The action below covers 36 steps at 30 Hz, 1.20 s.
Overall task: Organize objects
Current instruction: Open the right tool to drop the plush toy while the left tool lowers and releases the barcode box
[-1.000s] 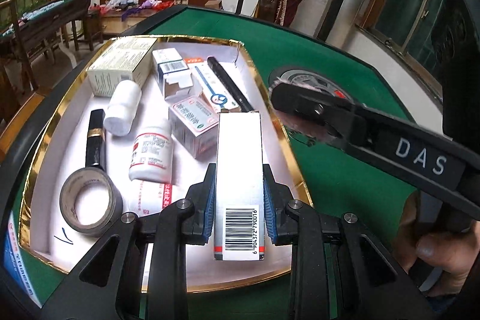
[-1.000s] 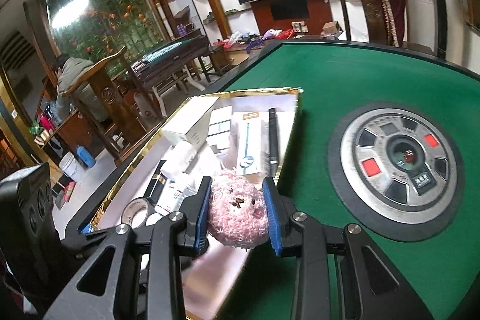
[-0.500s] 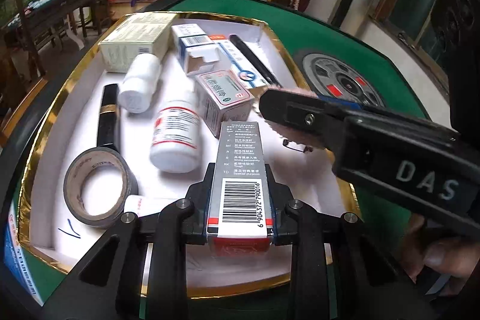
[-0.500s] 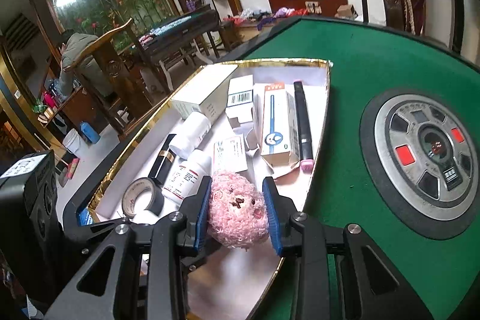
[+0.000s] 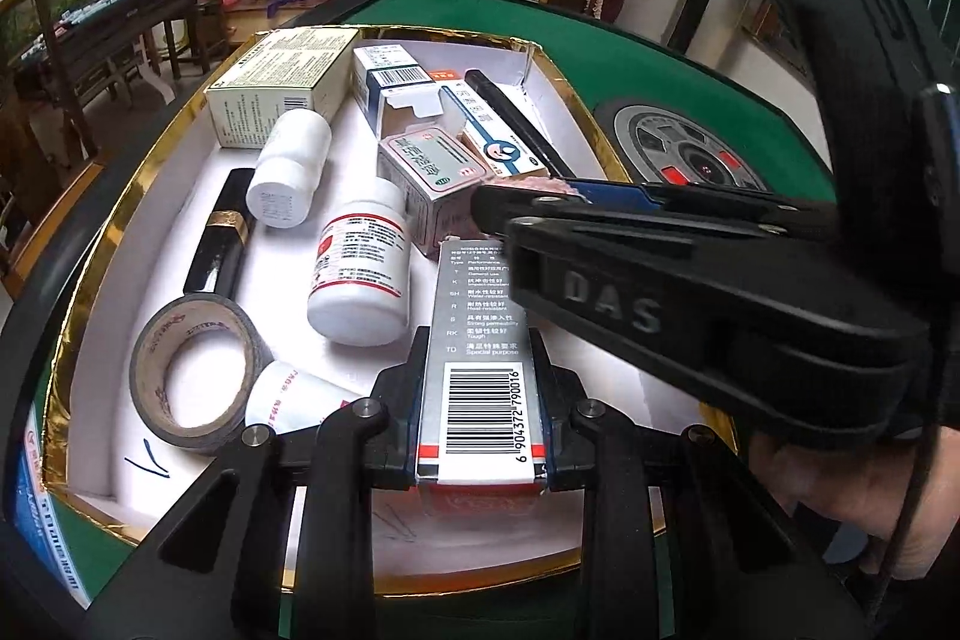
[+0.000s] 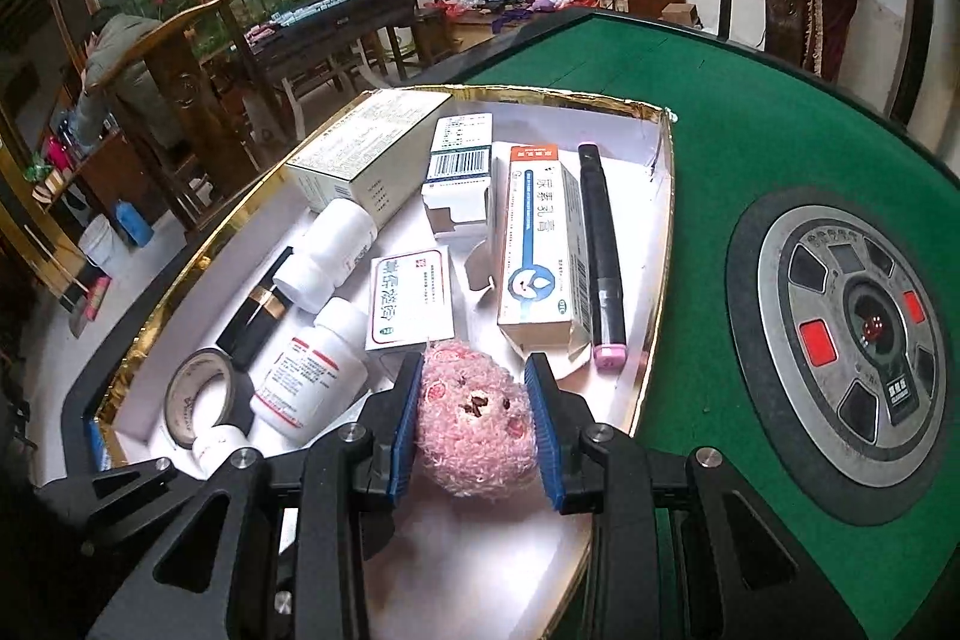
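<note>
The left claw (image 5: 480, 388) pinches a long grey box (image 5: 480, 340) with black bar lines on it. The box is held over the near edge of the white tray (image 5: 96, 340), and its far end points into the tray.

The right claw (image 6: 477, 424) pinches a fluffy pink toy (image 6: 474, 430). The blue pads press on both of its sides. The toy is over the near right part of the tray (image 6: 657, 244), close to the edge with the gold rim.

The tray sits on a green table (image 6: 720, 130). Inside the tray lie many things. A roll of tape (image 5: 192, 364) is in the near left corner. A black tube with a gold band (image 5: 222, 238) lies just beyond the tape. Two white bottles (image 5: 360, 274) are in the middle. Small boxes (image 6: 411, 298) fill the far part. A black pen with a pink end (image 6: 603, 256) lies along the right edge, just beside a long white box (image 6: 537, 244).
</note>
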Each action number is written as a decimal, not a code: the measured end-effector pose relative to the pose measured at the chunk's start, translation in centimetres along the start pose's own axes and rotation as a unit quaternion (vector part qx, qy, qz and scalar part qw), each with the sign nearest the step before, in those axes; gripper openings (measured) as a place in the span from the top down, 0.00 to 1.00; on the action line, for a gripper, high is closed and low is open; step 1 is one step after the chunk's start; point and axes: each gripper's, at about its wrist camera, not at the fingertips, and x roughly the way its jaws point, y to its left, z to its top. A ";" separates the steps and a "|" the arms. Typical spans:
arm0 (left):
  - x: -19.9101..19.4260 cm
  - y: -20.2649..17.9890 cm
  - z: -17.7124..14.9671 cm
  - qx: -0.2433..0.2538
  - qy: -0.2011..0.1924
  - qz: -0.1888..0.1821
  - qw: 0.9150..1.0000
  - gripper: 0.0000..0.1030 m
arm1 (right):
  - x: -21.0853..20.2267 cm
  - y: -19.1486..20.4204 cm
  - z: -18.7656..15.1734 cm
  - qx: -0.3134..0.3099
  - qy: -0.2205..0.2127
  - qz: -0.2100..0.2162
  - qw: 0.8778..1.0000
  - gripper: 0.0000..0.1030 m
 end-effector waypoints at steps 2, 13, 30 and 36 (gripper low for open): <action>0.1 0.0 0.1 0.000 0.000 0.001 1.000 0.74 | 0.2 0.2 0.1 -0.004 0.001 -0.006 1.000 0.68; 0.2 0.0 0.2 -0.001 0.003 0.002 1.000 0.74 | 0.6 0.3 0.5 -0.025 0.013 -0.022 0.999 0.63; 0.1 -0.5 -0.4 -0.009 0.018 -0.006 1.000 0.72 | -0.2 0.0 0.2 -0.014 0.007 -0.007 1.000 0.50; 0.1 -0.5 -0.5 -0.011 0.018 -0.005 1.000 0.72 | -0.2 0.0 0.3 -0.022 -0.009 -0.014 1.000 0.48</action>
